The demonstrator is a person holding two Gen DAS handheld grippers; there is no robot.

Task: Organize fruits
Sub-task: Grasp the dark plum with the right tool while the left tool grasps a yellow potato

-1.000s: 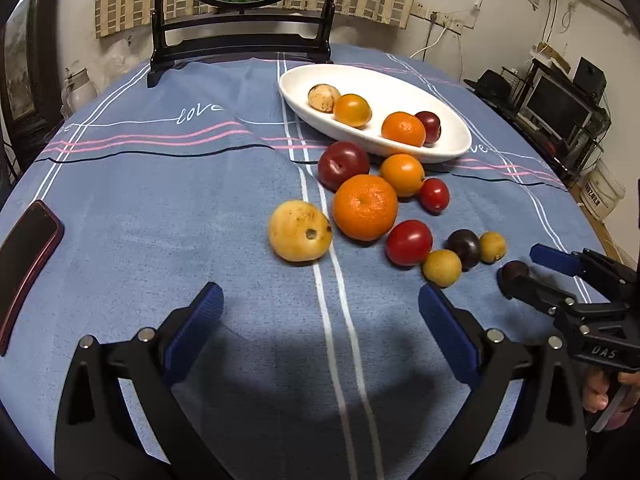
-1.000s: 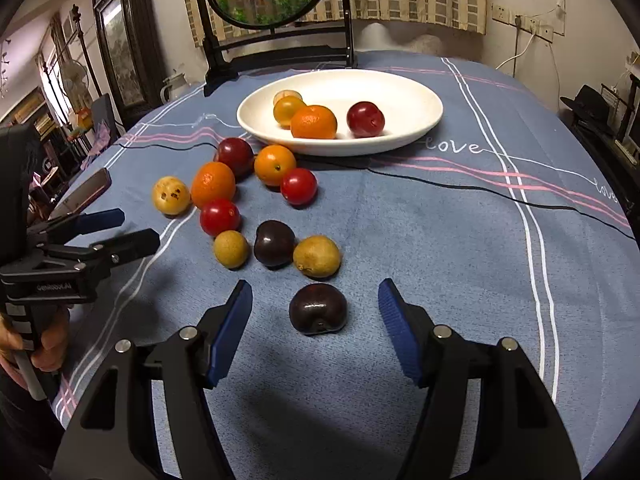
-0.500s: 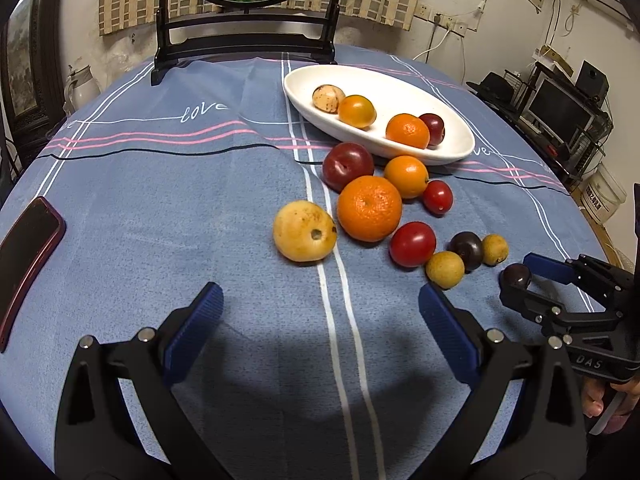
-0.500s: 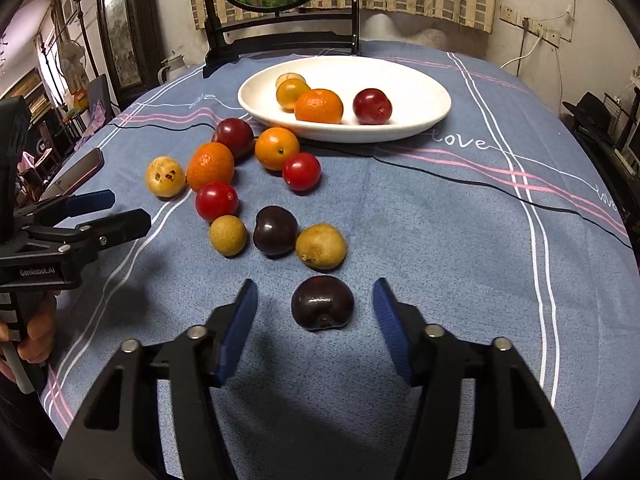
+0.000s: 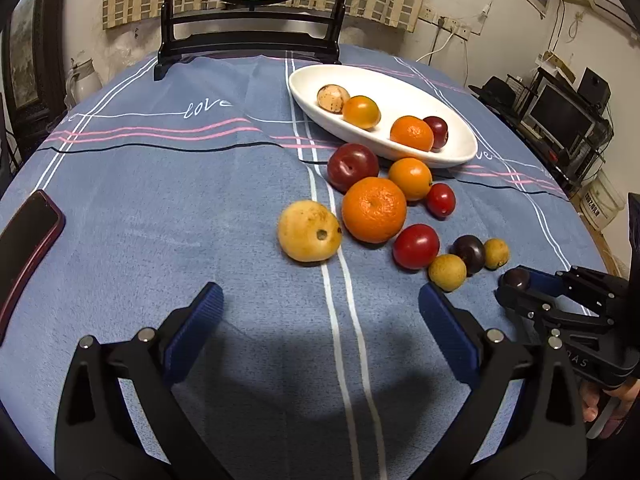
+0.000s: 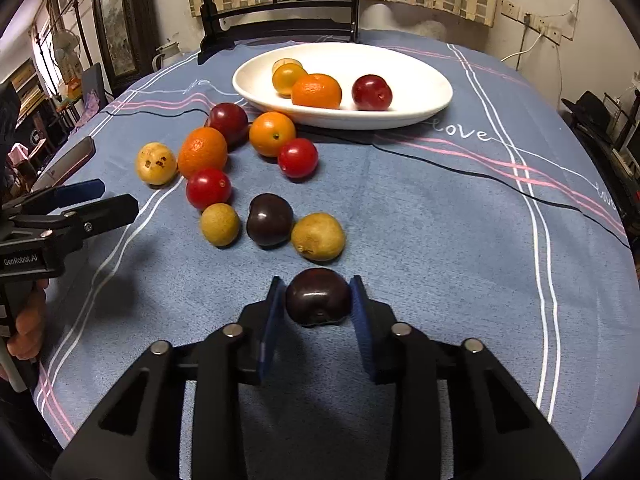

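A dark plum (image 6: 318, 296) lies on the blue cloth between the pads of my right gripper (image 6: 316, 285). Its jaws are closing, and both pads touch the plum's sides. The left wrist view shows that same gripper (image 5: 516, 286) at the right with the plum (image 5: 515, 279) at its tips. My left gripper (image 5: 320, 292) hangs open over bare cloth, nothing in it. Several loose fruits lie ahead: a yellow pear (image 5: 309, 230), a big orange (image 5: 374, 209), a red tomato (image 5: 416, 246), another dark plum (image 6: 269, 219). The white dish (image 6: 420, 108) behind them holds several fruits.
A dark phone (image 5: 28, 240) lies at the cloth's left edge. A black mirror stand (image 5: 248, 40) stands behind the dish at the far side of the table. The round table drops off at the right, towards shelves and a monitor (image 5: 560, 116).
The right gripper's jaws have drawn in from wide apart onto the dark plum, and the gripper has edged forward over it. The left gripper has stayed put.
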